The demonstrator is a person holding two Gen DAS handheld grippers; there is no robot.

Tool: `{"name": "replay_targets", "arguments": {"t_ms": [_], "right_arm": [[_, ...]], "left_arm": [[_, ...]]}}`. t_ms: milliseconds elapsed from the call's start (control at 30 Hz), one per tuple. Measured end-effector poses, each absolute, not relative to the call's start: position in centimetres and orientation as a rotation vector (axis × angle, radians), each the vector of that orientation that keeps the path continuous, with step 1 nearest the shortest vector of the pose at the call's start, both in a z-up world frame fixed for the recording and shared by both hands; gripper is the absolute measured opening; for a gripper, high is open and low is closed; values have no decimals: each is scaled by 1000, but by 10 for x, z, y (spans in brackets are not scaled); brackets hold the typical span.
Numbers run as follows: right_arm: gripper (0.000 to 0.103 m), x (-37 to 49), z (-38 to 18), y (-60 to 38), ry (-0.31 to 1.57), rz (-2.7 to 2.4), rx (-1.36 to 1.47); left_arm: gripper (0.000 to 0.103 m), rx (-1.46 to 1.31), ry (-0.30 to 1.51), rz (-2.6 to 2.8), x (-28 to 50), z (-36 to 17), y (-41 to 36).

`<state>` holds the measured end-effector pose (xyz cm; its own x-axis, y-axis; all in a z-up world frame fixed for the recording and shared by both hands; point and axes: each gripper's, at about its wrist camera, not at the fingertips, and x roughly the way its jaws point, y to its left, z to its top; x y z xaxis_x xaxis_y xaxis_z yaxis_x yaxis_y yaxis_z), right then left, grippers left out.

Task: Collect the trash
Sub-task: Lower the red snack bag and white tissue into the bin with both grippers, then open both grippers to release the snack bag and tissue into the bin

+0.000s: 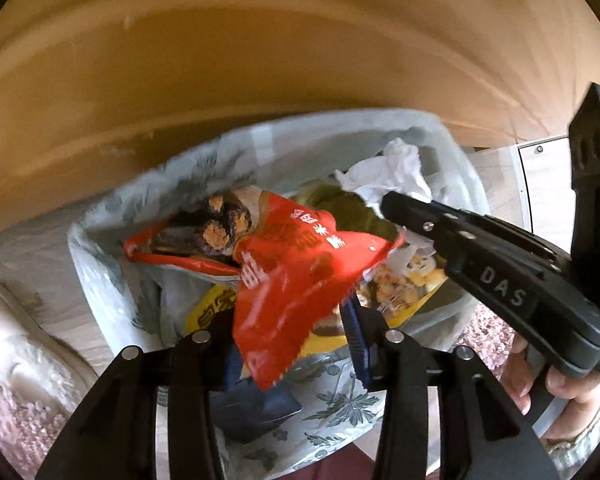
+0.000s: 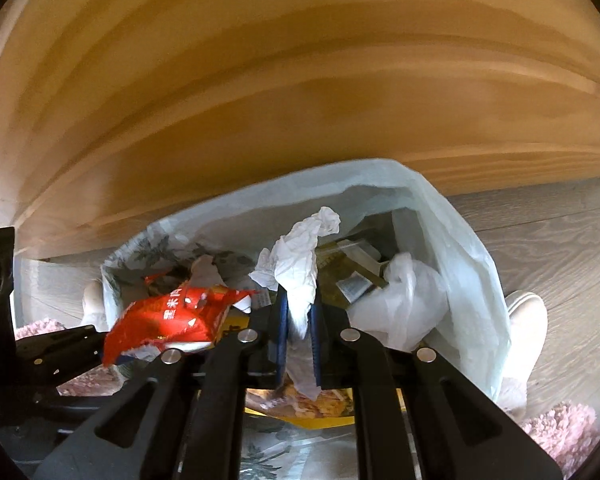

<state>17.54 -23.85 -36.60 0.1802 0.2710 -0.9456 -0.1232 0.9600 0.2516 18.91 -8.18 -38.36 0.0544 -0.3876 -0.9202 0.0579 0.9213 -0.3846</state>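
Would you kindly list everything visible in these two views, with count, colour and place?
red wrapper: one, red, between the left gripper's fingers over the bag
tissue: one, white, pinched in the right gripper
bag: one, pale floral, open on the floor, holding trash
yellow packet: one, inside the bag
wood panel: one, tan, behind the bag
slipper: white, right of the bag
left gripper: black
right gripper: black
hand: holding the right gripper

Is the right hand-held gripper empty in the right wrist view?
No, the right hand-held gripper is closed on a crumpled white tissue, which sticks up between its blue pads above the open trash bag.
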Motion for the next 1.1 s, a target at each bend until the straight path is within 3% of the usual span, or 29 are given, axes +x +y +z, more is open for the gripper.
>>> {"name": "replay_targets", "arguments": {"t_ms": [67, 233, 433, 733, 833, 967, 1100], "right_arm": [[12, 175, -364, -242, 1375, 283, 151], [27, 174, -359, -252, 1381, 271, 174], [37, 170, -348, -265, 1356, 261, 197], [54, 161, -329, -268, 1314, 254, 185], [63, 158, -322, -270, 1298, 249, 178], [82, 152, -317, -270, 1282, 262, 171], [90, 147, -314, -264, 1269, 263, 130]], "left_arm": [[55, -267, 1475, -349, 187, -376, -82], [65, -214, 1460, -357, 177, -363, -91], [66, -209, 1451, -347, 165, -352, -84], [77, -186, 1370, -303, 149, -329, -84], [85, -165, 1333, -284, 144, -321, -82], [93, -125, 1253, -255, 139, -307, -82], [95, -110, 1194, -220, 137, -294, -75]]}}
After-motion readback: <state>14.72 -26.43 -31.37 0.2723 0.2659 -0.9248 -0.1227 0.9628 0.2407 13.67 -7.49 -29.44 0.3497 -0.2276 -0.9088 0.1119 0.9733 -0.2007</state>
